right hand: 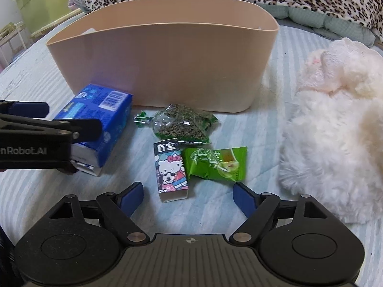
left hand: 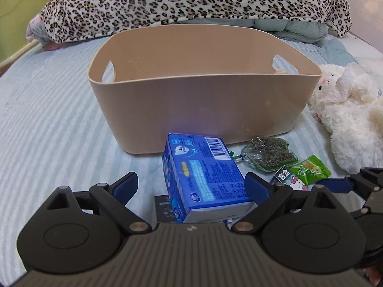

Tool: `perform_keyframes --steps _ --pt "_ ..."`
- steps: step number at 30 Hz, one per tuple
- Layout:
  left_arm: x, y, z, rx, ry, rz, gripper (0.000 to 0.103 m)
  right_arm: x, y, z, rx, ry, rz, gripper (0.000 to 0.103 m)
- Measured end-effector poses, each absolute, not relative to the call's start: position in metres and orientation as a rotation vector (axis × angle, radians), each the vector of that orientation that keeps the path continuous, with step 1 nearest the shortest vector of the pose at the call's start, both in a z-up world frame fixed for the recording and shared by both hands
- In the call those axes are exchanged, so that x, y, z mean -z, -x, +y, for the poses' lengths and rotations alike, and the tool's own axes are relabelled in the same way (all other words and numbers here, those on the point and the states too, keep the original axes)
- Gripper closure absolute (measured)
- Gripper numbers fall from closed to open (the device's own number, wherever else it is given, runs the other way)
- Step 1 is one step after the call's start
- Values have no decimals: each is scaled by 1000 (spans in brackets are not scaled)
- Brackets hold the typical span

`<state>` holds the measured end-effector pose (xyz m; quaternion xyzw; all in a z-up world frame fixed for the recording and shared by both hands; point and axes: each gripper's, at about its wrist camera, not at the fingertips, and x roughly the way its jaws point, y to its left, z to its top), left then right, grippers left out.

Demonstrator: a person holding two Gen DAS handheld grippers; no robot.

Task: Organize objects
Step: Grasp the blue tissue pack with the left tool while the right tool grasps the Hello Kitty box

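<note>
The blue rectangular tissue pack [left hand: 203,179] lies on the striped bed [left hand: 47,124], long axis pointing toward the beige plastic basket [left hand: 203,100], between the spread, empty fingers of the left gripper [left hand: 191,186]; right gripper [right hand: 188,195] likewise open.

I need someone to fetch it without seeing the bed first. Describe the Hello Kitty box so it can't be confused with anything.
Find the big beige bin on the striped bed. In front of it lie four small items; the Hello Kitty box is the one farthest from the bin, touching the green candy wrapper beside it. It alone shows a cartoon cat and a black top band with white characters.
</note>
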<state>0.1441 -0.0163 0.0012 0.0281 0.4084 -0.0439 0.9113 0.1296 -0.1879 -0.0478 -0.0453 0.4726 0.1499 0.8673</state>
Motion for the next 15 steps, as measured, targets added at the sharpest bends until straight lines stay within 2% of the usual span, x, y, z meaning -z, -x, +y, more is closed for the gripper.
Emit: perform_keyframes --steps 2,7,8,10,12,15 --pt "-2 -144 -17 99 -43 840 7 48 -127 -186 -317 100 983 29" --pt "2 -143 -21 121 -63 826 9 46 -121 -180 -344 101 967 51" --pt "4 -143 -21 125 -70 824 11 46 -121 -180 -348 102 964 54" --pt "6 -144 -19 157 -52 832 30 45 -119 -179 -355 100 957 66" --pt "7 -144 -14 176 -20 836 32 45 -122 -183 -358 89 956 77" --pt "6 -142 -10 189 -20 830 37 45 -125 -186 -360 67 958 80"
